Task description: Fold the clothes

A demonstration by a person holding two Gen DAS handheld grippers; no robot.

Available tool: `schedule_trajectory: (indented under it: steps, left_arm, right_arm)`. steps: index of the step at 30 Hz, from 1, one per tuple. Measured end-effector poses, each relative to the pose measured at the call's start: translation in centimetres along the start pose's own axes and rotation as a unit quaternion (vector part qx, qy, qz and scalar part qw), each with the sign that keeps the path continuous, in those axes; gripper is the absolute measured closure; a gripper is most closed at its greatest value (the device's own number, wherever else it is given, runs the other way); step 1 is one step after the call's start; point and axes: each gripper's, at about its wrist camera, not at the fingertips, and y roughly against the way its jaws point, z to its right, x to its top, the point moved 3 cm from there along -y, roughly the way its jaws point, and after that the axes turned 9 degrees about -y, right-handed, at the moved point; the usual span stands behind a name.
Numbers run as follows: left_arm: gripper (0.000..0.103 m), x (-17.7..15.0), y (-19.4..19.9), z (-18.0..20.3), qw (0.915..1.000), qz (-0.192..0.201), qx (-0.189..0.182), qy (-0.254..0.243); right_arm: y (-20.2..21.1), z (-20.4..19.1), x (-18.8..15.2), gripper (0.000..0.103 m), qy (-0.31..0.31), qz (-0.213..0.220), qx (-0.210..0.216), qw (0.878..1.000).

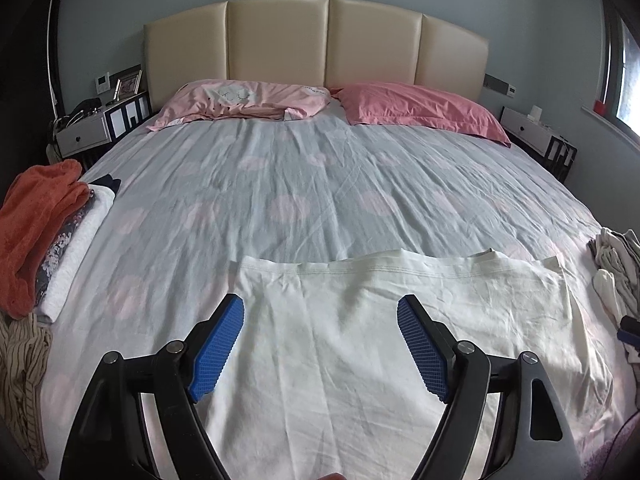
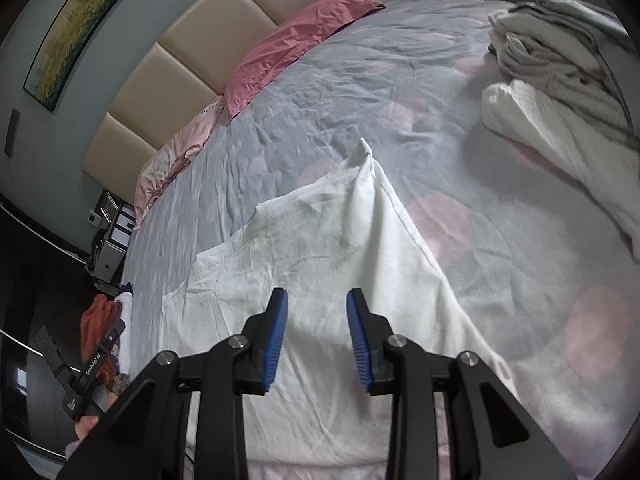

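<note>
A white garment (image 1: 360,340) lies spread flat on the near part of the bed, its stitched hem toward the headboard. My left gripper (image 1: 320,308) is open wide above its near left part and holds nothing. In the right wrist view the same white garment (image 2: 340,248) has one corner peaked up. My right gripper (image 2: 316,300) is open above it and holds nothing. My left gripper also shows in the right wrist view (image 2: 92,376) at the bed's left edge.
A stack of folded clothes (image 1: 44,232) with an orange one on top sits at the bed's left edge, a striped garment (image 1: 20,376) below it. A pile of grey and white clothes (image 2: 560,80) lies at the right. Two pink pillows (image 1: 328,108) rest by the headboard.
</note>
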Motion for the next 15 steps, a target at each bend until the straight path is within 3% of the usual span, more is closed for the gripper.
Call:
schedule_trajectory:
  steps: [2, 3, 9, 15]
  left_arm:
    - [0.021, -0.1, -0.6, -0.6, 1.0, -0.004, 0.006, -0.004]
    - [0.021, -0.1, -0.9, -0.9, 0.9999, -0.005, 0.008, -0.005]
    - [0.021, 0.0, -2.4, -2.6, 0.9999, -0.011, 0.002, 0.007]
    - [0.021, -0.2, -3.4, -4.2, 0.9996, -0.02, 0.012, 0.012]
  right_arm:
    - [0.1, -0.8, 1.6, 0.049, 0.042, 0.007, -0.025, 0.999]
    - [0.0, -1.1, 2.3, 0.046, 0.06, 0.008, -0.04, 0.997]
    - [-4.2, -0.2, 6.0, 0.045, 0.087, -0.063, -0.064, 0.992]
    - [-9.2, 1.3, 7.2, 0.046, 0.105, -0.113, -0.079, 0.985]
